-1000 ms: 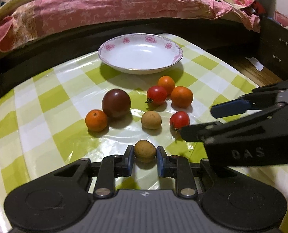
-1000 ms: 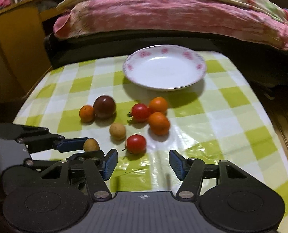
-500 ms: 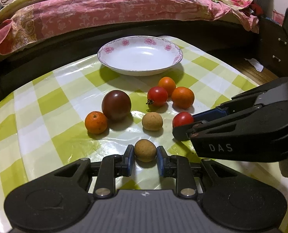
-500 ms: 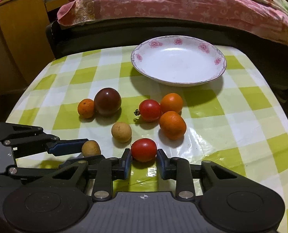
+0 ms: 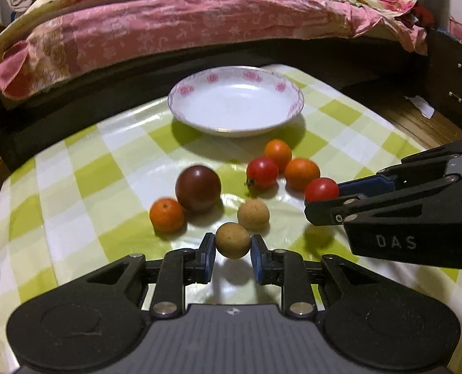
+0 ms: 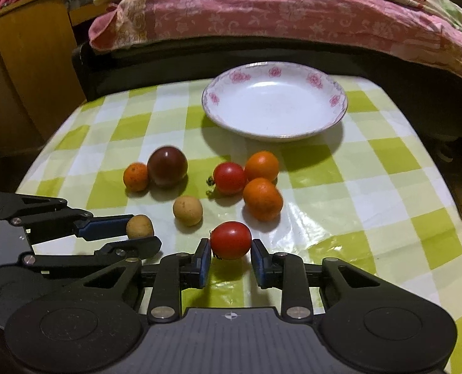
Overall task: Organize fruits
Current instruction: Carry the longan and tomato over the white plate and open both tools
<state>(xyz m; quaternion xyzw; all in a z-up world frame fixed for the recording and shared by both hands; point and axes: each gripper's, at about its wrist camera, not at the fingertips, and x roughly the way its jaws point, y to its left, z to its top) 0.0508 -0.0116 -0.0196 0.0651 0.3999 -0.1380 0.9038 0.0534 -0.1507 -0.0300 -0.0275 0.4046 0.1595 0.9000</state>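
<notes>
My left gripper (image 5: 233, 245) clamped a round tan fruit (image 5: 233, 240), my right gripper (image 6: 231, 246) a glossy red tomato (image 6: 231, 240), both short of the floral-rimmed white plate (image 6: 337, 101).

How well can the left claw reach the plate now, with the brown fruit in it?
Probably yes: the left claw holds the brown fruit above the cloth, and the plate lies ahead, beyond other fruit.

Count on the table: two red tomatoes (image 6: 231, 240) (image 6: 229, 178), three orange fruits (image 6: 136, 176) (image 6: 262, 166) (image 6: 262, 198), two tan round fruits (image 6: 187, 210) (image 6: 140, 226), one dark purple tomato (image 6: 167, 165). That's eight fruits, plus one white plate (image 6: 274, 131) at upper centre of frame.
</notes>
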